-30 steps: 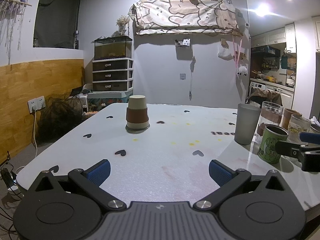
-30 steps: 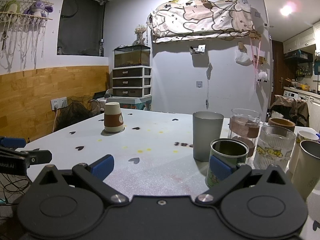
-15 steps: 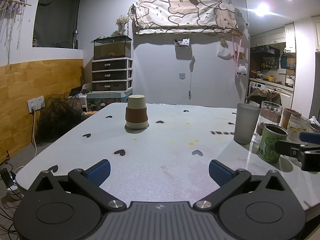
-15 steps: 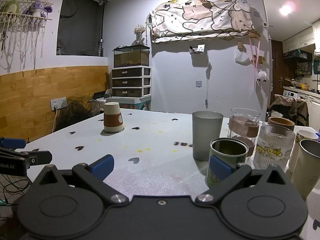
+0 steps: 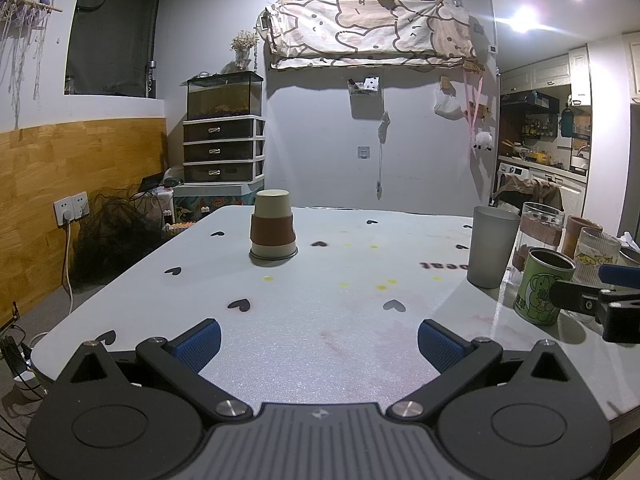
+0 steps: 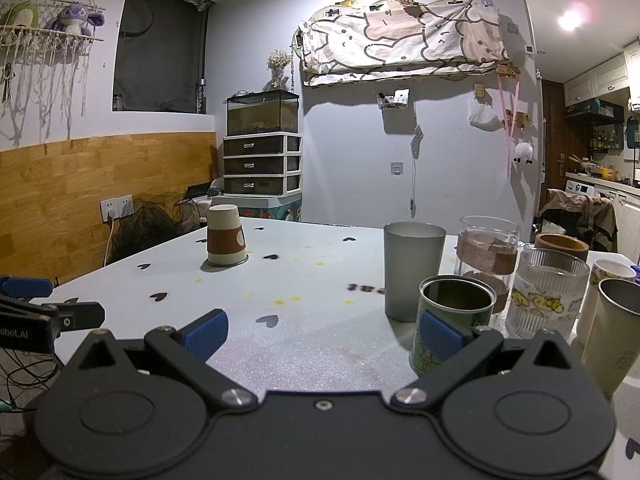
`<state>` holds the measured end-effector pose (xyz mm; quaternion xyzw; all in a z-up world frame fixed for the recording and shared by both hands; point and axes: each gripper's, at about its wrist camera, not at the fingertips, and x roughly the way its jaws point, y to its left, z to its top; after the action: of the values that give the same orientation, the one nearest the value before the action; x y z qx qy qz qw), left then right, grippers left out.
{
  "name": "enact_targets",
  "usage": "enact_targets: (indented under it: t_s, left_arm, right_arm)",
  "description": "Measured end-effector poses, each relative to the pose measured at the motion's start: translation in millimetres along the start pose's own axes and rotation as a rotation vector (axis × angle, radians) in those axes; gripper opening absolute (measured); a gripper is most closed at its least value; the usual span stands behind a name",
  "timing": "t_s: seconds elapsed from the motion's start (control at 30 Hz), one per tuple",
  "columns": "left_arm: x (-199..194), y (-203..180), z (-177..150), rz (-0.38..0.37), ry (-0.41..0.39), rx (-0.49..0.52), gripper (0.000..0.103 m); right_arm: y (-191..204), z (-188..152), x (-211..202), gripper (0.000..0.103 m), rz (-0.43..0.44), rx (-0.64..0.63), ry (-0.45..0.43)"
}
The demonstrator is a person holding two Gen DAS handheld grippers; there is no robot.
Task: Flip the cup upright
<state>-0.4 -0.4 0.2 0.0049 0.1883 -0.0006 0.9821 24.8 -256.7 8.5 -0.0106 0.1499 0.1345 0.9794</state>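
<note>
On the table (image 5: pixel 320 320), beyond my left gripper (image 5: pixel 319 338), the cup (image 5: pixel 273 230) stands upside down, untouched.
Both my grippers are spread wide and hold nothing; my right gripper (image 6: pixel 323 330) hangs by the green tin (image 6: pixel 454 316), well to the right of the cup. Behind the tin stand a grey tumbler (image 6: pixel 412 270) and a ribbed glass (image 6: pixel 546 294), also right of the cup.

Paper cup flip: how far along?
Done: nothing. The paper cup stands rim-down on the table. In hand: nothing; left gripper and right gripper are both open and empty, short of the cup. Left: reach, grasp, invert, set down.
</note>
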Motion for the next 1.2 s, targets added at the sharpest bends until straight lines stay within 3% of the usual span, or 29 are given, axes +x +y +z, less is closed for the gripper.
enact_targets:
  t_s: [0.4,0.67,0.87,1.0,1.2]
  left_arm:
    - [7.2,-8.8,-6.2,-0.014,-0.036,-0.016,0.103]
    - [25.6,-3.9,11.3,-0.009,-0.072,0.008,0.103]
    - [70.5,-4.7,44.8,0.028,-0.056,0.066,0.103]
    - [102.6,-2.9,69.7,0.009,-0.038,0.058,0.103]
    - [170.1,0.8,102.4,0.041,0.044,0.032,0.103]
  right_arm:
    - [-1.9,-3.0,-3.1,0.103,0.001,0.003,-0.007]
    - [-1.7,-3.8,-15.8,0.103,0.002,0.009,-0.034]
    - [-2.6,-6.7,-23.9,0.103,-0.008,0.012,-0.049]
    - [-6.9,-9.1,-27.2,0.103,-0.012,0.027,-0.052]
    - [-14.1,-17.2,-30.3,0.103,-0.024,0.055,-0.051]
